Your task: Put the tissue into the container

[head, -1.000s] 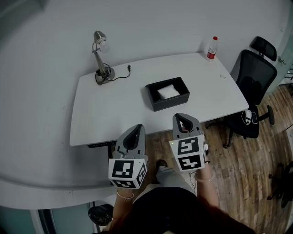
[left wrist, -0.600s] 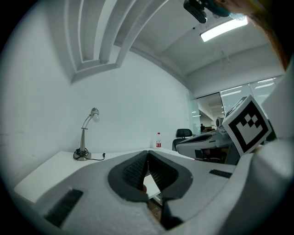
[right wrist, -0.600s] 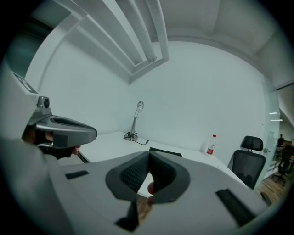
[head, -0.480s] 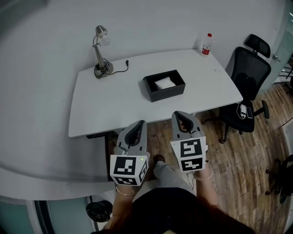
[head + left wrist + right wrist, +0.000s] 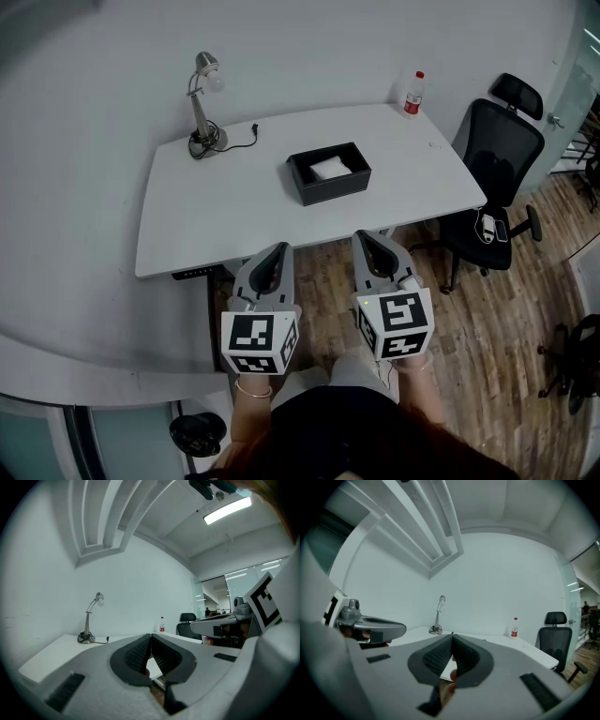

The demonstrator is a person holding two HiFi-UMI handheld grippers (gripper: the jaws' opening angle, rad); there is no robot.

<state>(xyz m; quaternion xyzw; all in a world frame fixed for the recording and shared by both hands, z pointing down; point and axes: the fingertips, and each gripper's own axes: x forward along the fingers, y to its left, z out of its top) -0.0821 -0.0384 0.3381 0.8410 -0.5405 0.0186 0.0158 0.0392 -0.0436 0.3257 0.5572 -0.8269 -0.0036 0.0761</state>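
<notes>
Both jaw pairs stayed pressed together and empty as the grey left gripper (image 5: 277,251) and right gripper (image 5: 367,238) drew back from the white table (image 5: 216,216); the white tissue (image 5: 327,168) still lay inside the black rectangular container (image 5: 302,180).

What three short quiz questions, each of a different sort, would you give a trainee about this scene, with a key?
1. True or false: the tissue lies inside the black container.
2. Choose one: what stands at the far right corner of the table in the head view? A) a cup B) a bottle C) a laptop
3. Fill the gap: the jaws of the left gripper and of the right gripper are both ____, with nothing between them.

Key: 1 true; 2 B; 3 shut.
</notes>
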